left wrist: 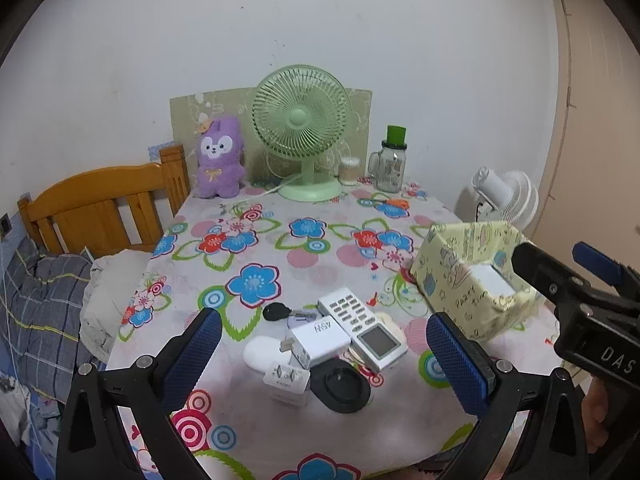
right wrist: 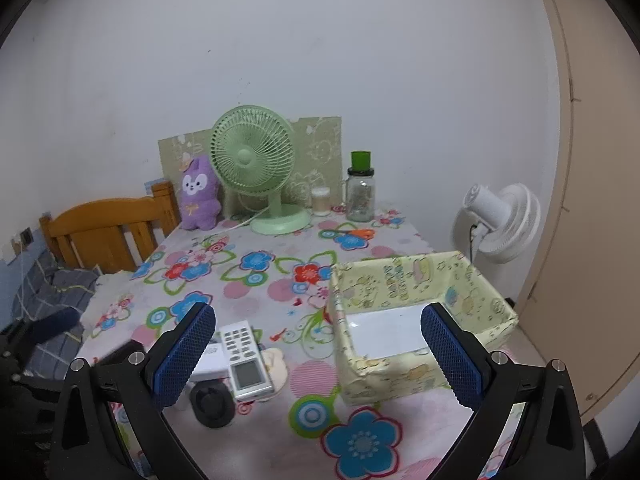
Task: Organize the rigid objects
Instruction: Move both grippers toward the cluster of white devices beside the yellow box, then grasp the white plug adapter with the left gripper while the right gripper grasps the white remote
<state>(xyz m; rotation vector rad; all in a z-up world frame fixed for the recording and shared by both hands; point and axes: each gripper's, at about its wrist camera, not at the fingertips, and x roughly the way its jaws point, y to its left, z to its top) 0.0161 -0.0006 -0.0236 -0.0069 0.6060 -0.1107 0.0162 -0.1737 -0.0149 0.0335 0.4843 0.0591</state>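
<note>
We find both tools with fingers spread apart and nothing between them. The left tool (left wrist: 322, 354) hovers above a cluster of small items near the front of the worktop (left wrist: 280, 248): a white remote (left wrist: 362, 328) lying face up, a white charger block (left wrist: 320, 338) touching its left side, a white oval case (left wrist: 262, 352) further left, a white plug adapter (left wrist: 286, 378) in front, a black round disc (left wrist: 340, 386) beside that, and a black key (left wrist: 278, 312) just behind the charger. In the left wrist view this cluster lies directly between the left tool's fingers.

The right tool (right wrist: 318, 354) hovers to the right of the cluster, with the remote and the black disc just inside its left finger (right wrist: 184, 356). The yellow patterned box (right wrist: 416, 280) stands open on the worktop's right side, its white floor bare; the right finger (right wrist: 450, 358) overlaps its front wall in the picture.

At the rear stand a green fan (left wrist: 300, 128), a purple plush (left wrist: 220, 158) and a glass jar (left wrist: 390, 164)
</note>
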